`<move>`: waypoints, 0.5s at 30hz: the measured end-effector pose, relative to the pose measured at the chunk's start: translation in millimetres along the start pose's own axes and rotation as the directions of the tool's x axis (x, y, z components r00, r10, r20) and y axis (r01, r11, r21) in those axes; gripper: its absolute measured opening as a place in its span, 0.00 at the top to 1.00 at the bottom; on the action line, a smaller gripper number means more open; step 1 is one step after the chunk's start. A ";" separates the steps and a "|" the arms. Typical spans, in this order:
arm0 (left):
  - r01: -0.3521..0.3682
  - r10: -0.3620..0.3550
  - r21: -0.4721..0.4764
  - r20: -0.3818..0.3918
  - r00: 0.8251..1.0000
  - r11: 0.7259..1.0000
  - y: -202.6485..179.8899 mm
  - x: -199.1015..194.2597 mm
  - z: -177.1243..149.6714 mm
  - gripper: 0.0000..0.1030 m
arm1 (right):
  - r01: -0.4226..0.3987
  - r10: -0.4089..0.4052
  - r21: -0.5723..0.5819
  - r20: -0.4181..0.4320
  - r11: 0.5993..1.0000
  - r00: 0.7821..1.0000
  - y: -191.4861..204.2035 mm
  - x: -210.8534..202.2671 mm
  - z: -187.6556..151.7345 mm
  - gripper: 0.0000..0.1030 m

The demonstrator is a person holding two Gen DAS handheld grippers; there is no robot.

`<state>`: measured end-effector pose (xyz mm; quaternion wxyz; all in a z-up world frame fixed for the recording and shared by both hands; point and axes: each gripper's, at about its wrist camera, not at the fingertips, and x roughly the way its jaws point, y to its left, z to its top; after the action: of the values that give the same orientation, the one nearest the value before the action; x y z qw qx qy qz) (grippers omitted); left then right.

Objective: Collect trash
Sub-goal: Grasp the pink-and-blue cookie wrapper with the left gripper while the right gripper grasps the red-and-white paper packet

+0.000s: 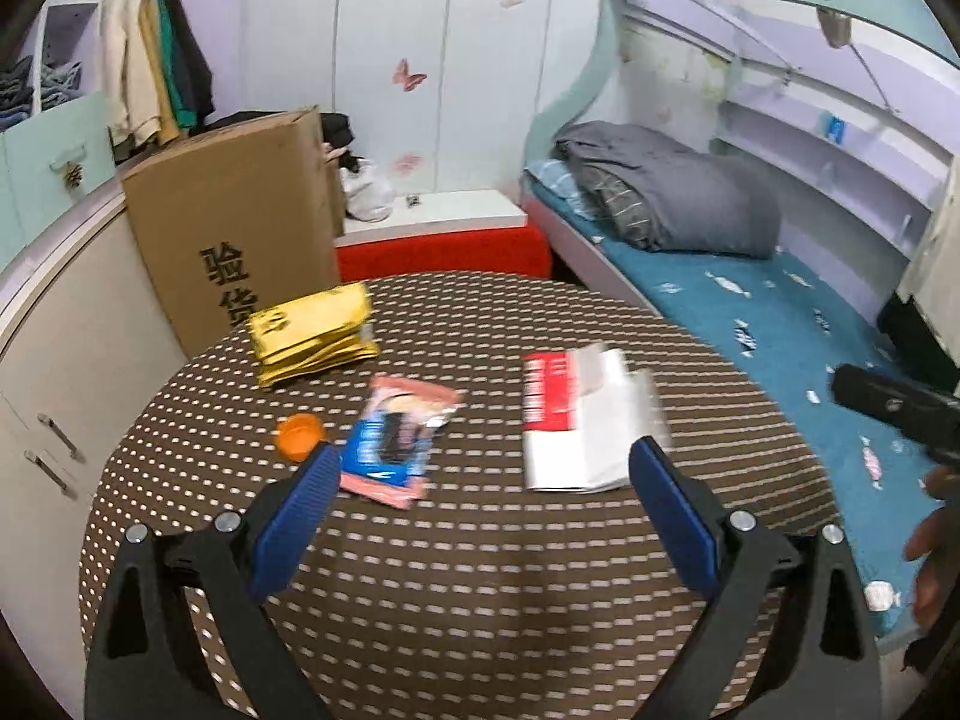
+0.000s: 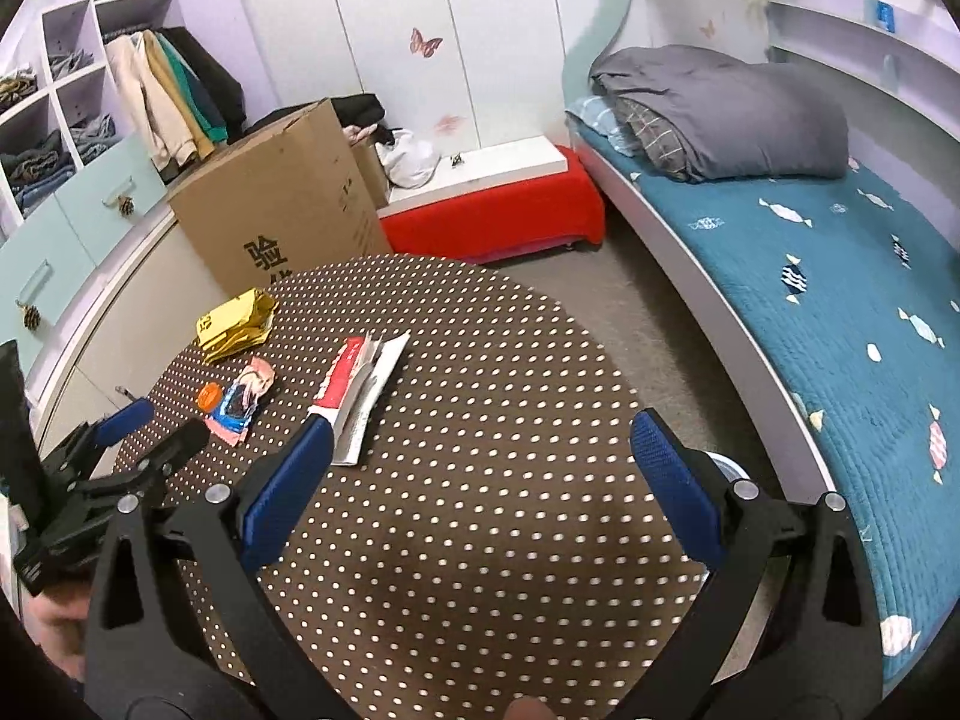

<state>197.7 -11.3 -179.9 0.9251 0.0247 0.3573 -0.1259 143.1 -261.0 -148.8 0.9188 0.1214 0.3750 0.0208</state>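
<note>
Trash lies on a round brown dotted table [image 1: 480, 570]: a crumpled yellow bag [image 1: 312, 333] at the far left, an orange cap [image 1: 298, 437], a pink and blue wrapper [image 1: 399, 438] and a red and white paper box [image 1: 579, 420]. My left gripper [image 1: 486, 468] is open and empty above the table, its fingertips flanking the wrapper and the box. My right gripper [image 2: 480, 444] is open and empty over the table's right part. The right wrist view shows the yellow bag [image 2: 234, 324], cap [image 2: 210, 397], wrapper [image 2: 243, 402], box [image 2: 360, 390] and left gripper [image 2: 144, 420].
A tall cardboard box [image 1: 240, 228] stands behind the table on the left, next to cabinets [image 1: 54, 360]. A red bench [image 1: 444, 252] stands beyond the table. A bed [image 2: 840, 300] with a blue cover and grey quilt runs along the right.
</note>
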 end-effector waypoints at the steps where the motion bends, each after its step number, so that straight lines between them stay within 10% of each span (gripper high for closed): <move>1: -0.010 0.010 0.003 0.002 1.000 1.000 7.5 4.7 -1.1 0.08 | 0.001 -0.001 0.001 -0.002 1.000 1.000 1.7 1.2 -1.0 0.06; 12: -0.011 0.024 0.156 -0.078 0.997 0.988 29.6 75.5 4.4 0.09 | 0.008 -0.010 -0.028 -0.050 1.000 0.999 18.3 25.3 -8.3 0.06; 15: 0.031 -0.006 0.173 -0.142 0.990 0.984 28.4 90.6 2.7 0.38 | 0.004 -0.006 -0.036 -0.063 0.999 0.998 22.5 32.6 -8.4 0.06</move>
<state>271.2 -3.8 -239.6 0.8907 0.1112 0.4094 -0.1633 161.8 -233.2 -171.5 0.9087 0.1032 0.4035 0.0290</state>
